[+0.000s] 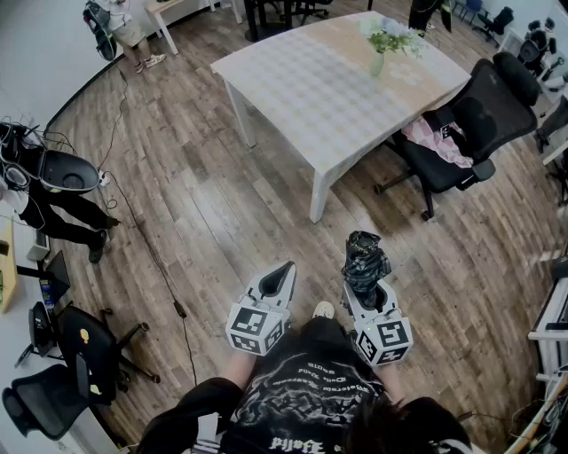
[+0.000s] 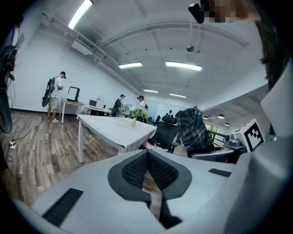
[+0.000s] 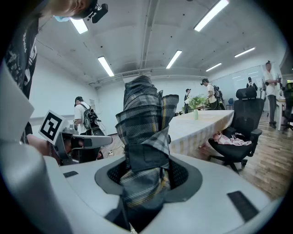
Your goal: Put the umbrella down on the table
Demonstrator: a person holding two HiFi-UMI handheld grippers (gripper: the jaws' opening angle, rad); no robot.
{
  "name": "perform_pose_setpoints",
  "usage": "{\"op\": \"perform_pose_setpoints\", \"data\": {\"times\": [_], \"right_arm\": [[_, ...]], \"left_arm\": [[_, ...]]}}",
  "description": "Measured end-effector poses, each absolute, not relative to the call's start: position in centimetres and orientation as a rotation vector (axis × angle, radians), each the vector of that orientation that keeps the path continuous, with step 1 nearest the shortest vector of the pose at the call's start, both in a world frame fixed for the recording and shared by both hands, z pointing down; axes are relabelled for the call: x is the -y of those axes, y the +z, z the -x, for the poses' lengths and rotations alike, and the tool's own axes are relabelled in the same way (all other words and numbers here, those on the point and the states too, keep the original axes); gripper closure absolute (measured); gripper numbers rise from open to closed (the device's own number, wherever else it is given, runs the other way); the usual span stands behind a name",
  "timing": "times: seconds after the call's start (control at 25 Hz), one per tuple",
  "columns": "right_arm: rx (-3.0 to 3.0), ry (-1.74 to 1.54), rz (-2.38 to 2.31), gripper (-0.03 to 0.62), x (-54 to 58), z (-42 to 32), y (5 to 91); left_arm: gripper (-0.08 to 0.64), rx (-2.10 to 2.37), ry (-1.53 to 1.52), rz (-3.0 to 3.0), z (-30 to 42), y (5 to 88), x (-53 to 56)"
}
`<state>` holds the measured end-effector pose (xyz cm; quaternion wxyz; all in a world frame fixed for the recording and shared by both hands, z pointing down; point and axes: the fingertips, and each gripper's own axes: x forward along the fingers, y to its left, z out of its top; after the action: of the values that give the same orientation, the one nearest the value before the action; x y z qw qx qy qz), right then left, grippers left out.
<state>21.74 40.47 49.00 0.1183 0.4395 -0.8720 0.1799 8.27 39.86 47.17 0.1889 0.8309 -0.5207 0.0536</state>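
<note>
— Head view?
— The umbrella [image 1: 365,257] stands in the right gripper [image 1: 370,297], well apart from the table [image 1: 302,89].
— Left gripper view?
— The left gripper [image 2: 147,170] has its jaws pressed together, empty.
— Right gripper view?
— The jaws pinch the folded umbrella. I judge it is not yet set down.

A vase [image 1: 378,63] of green sprigs stands near the desk's [image 1: 328,106] far right corner. A black office chair [image 1: 484,115] is drawn up at the desk's right edge, with a pink cloth [image 1: 441,142] bunched on its seat. The floor [image 1: 204,204] is wood plank, and a thin black cable [image 1: 178,308] trails across it on the left. More black chairs [image 1: 84,355] sit at lower left. A person [image 1: 124,27] stands far off at top left.
</note>
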Motion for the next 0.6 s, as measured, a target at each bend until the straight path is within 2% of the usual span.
{"op": "perform_pose_setpoints", "data": {"times": [0.6], "right_arm": [[2.522, 0.565, -1.376, 0.394, -44.9, -16.5, 48.6]], "left_arm": [[0.540, 1.423, 0.163, -2.419, -3.3, 46.5, -44.5]]}}
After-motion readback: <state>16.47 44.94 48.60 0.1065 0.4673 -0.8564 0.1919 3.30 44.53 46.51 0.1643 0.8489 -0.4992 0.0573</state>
